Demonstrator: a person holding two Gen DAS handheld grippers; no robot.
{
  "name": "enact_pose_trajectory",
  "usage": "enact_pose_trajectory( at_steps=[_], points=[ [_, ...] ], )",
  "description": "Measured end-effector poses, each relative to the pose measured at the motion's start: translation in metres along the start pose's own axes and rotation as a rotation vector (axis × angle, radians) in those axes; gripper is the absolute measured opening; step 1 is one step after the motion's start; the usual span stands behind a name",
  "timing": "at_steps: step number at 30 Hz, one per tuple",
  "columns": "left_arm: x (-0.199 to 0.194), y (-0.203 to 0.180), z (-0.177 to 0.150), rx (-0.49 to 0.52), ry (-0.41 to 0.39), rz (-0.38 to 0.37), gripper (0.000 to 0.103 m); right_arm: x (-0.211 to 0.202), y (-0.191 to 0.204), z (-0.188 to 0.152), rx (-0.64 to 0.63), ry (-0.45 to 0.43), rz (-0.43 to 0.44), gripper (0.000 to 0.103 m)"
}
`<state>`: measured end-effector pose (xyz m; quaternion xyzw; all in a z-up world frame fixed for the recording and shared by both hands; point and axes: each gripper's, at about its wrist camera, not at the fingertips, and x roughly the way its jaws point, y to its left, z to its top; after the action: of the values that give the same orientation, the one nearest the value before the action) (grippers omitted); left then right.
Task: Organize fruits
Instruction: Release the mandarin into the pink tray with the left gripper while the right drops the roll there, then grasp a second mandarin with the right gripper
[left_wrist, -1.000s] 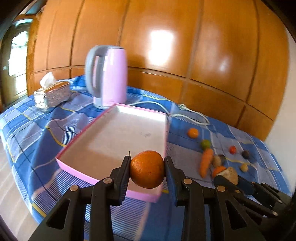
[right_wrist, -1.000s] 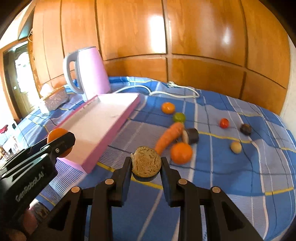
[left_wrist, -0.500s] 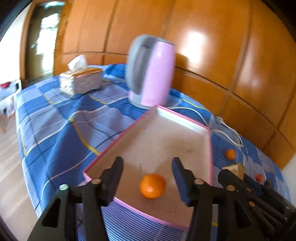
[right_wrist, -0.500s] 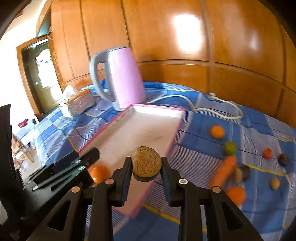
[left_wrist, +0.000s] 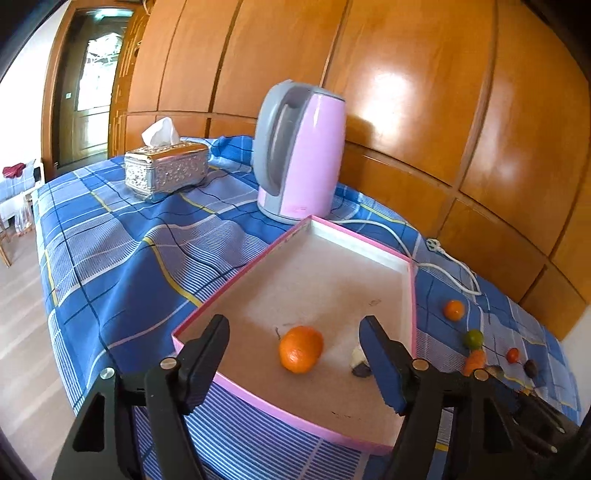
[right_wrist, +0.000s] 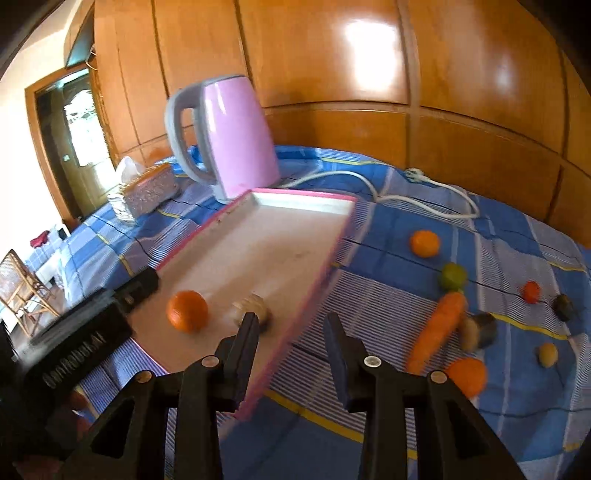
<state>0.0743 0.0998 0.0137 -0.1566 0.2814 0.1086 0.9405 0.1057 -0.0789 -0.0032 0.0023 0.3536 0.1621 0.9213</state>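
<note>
An orange (left_wrist: 299, 349) lies in the near end of the pink-rimmed tray (left_wrist: 236, 280). My left gripper (left_wrist: 293, 323) hovers over it, jaws wide and still opening, its pads well apart from the fruit. A beige round fruit (right_wrist: 253, 308) rests in the tray beside the orange (right_wrist: 186, 310). It lies just past my right gripper (right_wrist: 291, 321), whose jaws are opening with nothing between them, above the tray's right rim (right_wrist: 314, 295). In the left wrist view the beige fruit (left_wrist: 357, 363) is half hidden behind a finger.
On the blue checked cloth right of the tray lie a carrot (right_wrist: 437, 328), two oranges (right_wrist: 424, 243), a green fruit (right_wrist: 452, 276) and several small ones. A pink kettle (left_wrist: 301, 155) with its white cord (left_wrist: 443, 260) and a silver tissue box (left_wrist: 166, 170) stand behind the tray. The table edge drops off at left.
The left gripper let go of the orange, which now lies in the tray, and opened wide. The right gripper swung left to the tray and released the beige fruit into it.
</note>
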Motion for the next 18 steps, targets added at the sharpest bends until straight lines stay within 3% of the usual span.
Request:
enact_pose_trajectory(
  at_steps=[12,18],
  points=[
    [-0.014,-0.034,-0.019,0.134,-0.007,-0.058,0.073,-0.029,-0.074,-0.028,0.115,0.003,-0.159,0.037],
    [-0.023,-0.061,-0.036,0.241,-0.008,-0.155,0.073,-0.041,-0.117,-0.039,0.263,-0.022,-0.236,0.037]
  ],
)
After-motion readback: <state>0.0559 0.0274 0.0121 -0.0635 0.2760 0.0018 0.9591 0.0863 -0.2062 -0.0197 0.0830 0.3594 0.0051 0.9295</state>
